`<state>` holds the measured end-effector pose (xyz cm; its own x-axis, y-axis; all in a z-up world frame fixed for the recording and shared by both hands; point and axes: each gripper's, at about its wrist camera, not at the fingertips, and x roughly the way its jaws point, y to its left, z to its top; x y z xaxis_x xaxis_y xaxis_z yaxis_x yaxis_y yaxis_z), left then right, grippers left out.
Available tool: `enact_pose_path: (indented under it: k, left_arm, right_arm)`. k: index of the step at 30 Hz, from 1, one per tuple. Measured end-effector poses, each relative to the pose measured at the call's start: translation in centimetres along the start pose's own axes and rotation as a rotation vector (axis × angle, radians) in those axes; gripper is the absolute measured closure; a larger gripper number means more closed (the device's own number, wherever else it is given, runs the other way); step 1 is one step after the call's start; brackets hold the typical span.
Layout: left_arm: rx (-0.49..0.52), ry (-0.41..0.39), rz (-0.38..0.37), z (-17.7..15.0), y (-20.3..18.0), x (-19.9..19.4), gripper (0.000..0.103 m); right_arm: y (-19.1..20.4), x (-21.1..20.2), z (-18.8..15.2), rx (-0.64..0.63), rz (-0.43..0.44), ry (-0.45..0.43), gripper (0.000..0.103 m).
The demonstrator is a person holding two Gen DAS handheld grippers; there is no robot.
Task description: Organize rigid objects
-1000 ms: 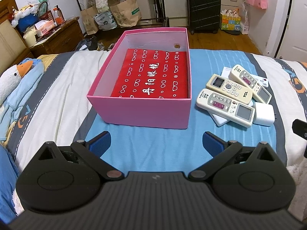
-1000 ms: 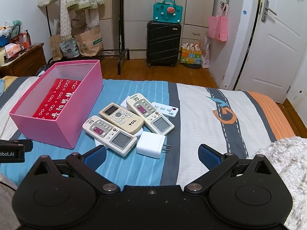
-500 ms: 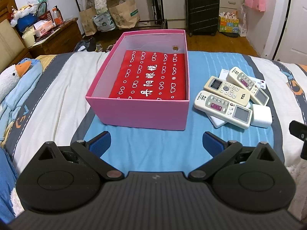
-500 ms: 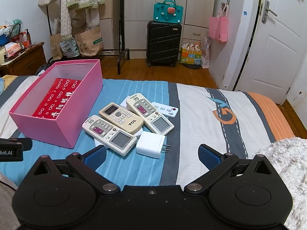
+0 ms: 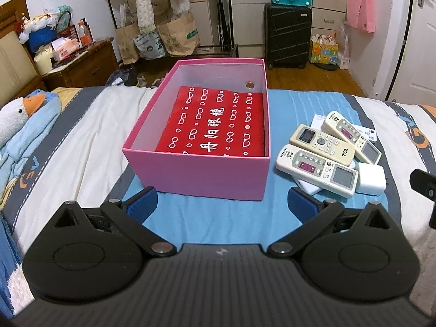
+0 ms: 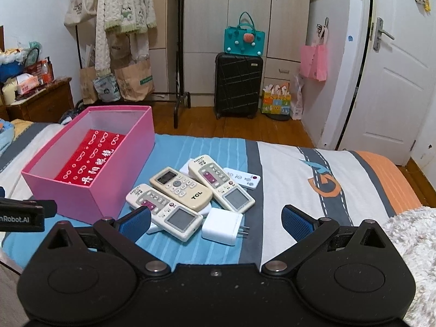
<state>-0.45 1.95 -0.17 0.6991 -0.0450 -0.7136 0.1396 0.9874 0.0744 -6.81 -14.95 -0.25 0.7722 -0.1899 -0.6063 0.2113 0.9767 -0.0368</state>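
Two grippers: left gripper and right gripper, jaws spread, empty.
Remotes: three cream plastic remote controls lay on bed, beside open pink cardboard box.

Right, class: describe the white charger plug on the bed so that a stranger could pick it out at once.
Find the pink box on the striped bedspread; a cluster of remotes lies beside it. At the cluster's near edge sits the charger plug, against the nearest remote. Unlike its neighbours it is a plain white cube, with no buttons or screen and two metal prongs.
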Motion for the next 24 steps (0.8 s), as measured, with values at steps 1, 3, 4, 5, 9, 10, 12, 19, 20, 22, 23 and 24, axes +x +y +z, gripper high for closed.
enact_pose_path:
  k: [1,3,4,5,9,10,12,19,20,22,23,24]
  left_arm:
    - [-0.001,-0.005,0.001,-0.05,0.07,-0.02,0.0]
    - [-0.004,-0.013,0.0,-0.13,0.22,-0.06,0.0]
    - [-0.005,-0.018,0.001,-0.17,0.28,-0.09,0.0]
    - [-0.004,-0.023,0.003,-0.22,0.32,-0.13,0.0]
    - [0.001,-0.032,0.005,-0.35,0.37,-0.23,0.0]
    - [0.002,-0.032,0.005,-0.38,0.35,-0.24,0.0]
    - [0.002,-0.032,0.004,-0.38,0.35,-0.26,0.0]
    - [0.002,-0.032,0.004,-0.41,0.33,-0.3,0.0]
    - [0.003,-0.033,0.003,-0.42,0.33,-0.31,0.0]
    - [0.004,-0.033,0.001,-0.46,0.33,-0.36,0.0]
    - [0.005,-0.032,0.0,-0.48,0.32,-0.41,0.0]
    - [0.006,-0.033,-0.003,-0.5,0.3,-0.46,0.0]
  right_arm:
    - [0.05,-0.01,-0.01,0.0,0.001,-0.003,0.0]
    - [0.2,-0.06,-0.04,-0.002,0.006,-0.013,0.0]
    - [0.24,-0.11,-0.05,-0.003,0.006,-0.019,0.0]
    - [0.31,-0.13,-0.07,-0.003,0.007,-0.022,0.0]
    - [0.35,-0.39,-0.09,0.002,0.013,-0.041,0.0]
    - [0.4,-0.39,-0.08,0.002,0.012,-0.043,0.0]
    - [0.48,-0.4,-0.08,-0.003,0.012,-0.046,0.0]
    - [0.6,-0.37,-0.12,-0.01,0.01,-0.047,0.0]
    - [0.61,-0.36,-0.13,-0.011,0.009,-0.047,0.0]
    - [0.63,-0.37,-0.14,-0.011,0.009,-0.047,0.0]
    - [0.63,-0.34,-0.16,-0.011,0.008,-0.046,0.0]
    - [0.61,-0.3,-0.15,-0.012,0.007,-0.045,0.0]
